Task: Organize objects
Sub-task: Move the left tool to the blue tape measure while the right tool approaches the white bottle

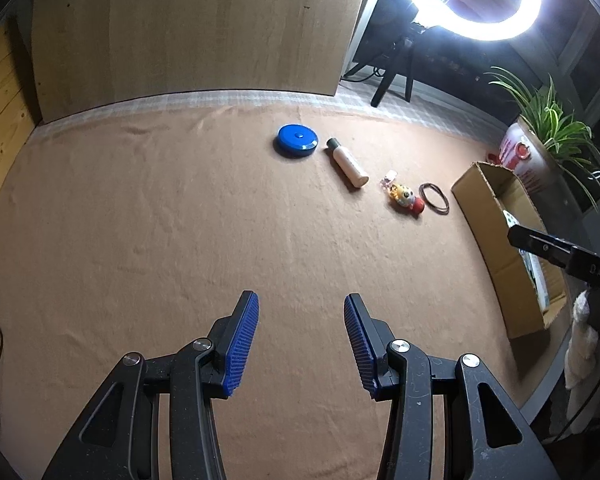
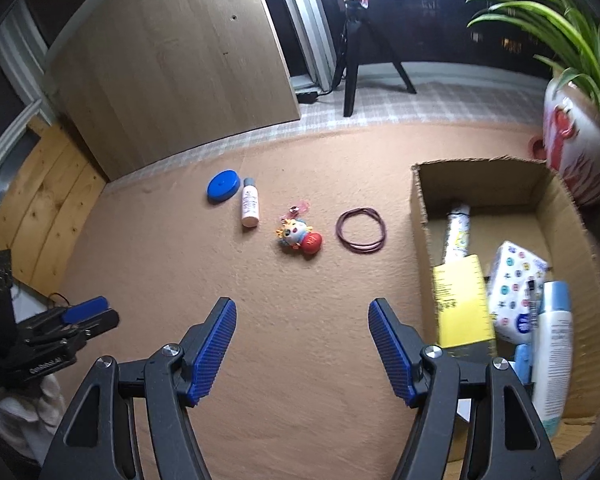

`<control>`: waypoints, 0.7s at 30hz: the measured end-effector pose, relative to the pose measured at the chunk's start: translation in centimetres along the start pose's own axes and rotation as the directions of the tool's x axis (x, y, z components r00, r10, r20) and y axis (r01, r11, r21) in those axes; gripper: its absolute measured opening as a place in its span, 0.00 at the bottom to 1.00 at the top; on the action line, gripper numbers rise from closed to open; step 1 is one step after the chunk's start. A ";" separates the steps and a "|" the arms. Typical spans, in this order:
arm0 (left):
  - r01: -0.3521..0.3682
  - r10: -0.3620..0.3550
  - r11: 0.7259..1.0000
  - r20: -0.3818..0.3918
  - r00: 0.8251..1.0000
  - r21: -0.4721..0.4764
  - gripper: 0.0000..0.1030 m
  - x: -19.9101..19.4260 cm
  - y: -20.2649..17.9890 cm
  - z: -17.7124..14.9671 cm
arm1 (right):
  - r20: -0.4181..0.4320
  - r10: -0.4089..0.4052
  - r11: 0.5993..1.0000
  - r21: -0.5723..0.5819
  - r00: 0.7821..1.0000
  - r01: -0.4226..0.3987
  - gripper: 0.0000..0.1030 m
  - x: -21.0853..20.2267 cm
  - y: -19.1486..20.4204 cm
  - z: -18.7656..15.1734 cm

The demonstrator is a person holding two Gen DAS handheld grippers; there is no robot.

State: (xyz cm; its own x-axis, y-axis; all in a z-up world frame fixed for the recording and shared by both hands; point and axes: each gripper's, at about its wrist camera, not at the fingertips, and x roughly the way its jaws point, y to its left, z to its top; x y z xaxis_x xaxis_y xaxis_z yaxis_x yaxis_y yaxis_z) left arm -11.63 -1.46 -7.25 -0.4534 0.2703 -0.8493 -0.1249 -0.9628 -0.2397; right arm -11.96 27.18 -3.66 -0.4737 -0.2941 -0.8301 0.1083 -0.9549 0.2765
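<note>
Lying well beyond empty right tongs (image 2: 302, 312): hair ties (image 2: 361, 231).

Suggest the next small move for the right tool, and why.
Probably move the right tool forward over the hair ties. It is open and empty, and they are the loose item nearest the cardboard box, which already holds several things. The keychain toy, bottle and blue disc lie further left.
</note>
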 end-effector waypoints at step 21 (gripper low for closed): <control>-0.025 0.025 1.000 0.018 1.000 0.002 0.46 8.4 -0.1 11.6 | -0.052 0.070 0.997 0.019 0.996 -0.069 0.45 7.8 2.4 7.7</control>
State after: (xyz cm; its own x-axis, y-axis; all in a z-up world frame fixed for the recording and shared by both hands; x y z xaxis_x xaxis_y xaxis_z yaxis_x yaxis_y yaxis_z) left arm -25.66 0.82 -8.89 -0.4718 0.2465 -0.8466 -0.1158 -0.9691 -0.2176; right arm -22.06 22.92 -5.72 -0.4185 -0.3616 -0.8331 0.1241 -0.9315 0.3419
